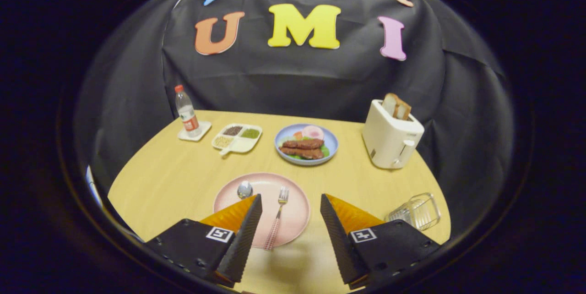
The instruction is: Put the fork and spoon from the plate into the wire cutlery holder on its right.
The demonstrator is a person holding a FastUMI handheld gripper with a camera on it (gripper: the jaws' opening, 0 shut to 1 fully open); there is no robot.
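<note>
A pink plate [293, 202] lies on the wooden table just ahead of my fingers. On it a fork [277, 217] with a checked handle lies lengthwise, its tines pointing away, in the gap between my fingertips. The spoon [244, 189] has its bowl showing on the plate's left part; the left finger hides its handle. A wire cutlery holder [415, 212] stands to the right of the plate, just beyond my right finger. My gripper [290, 198] hovers above the near side of the plate, open, holding nothing.
Farther back stand a blue plate of food [306, 144], a white toaster [391, 137] with toast at the right, a divided dish of grains [237, 138], and a water bottle [187, 111] on a coaster at the left. The table edge curves round behind the holder.
</note>
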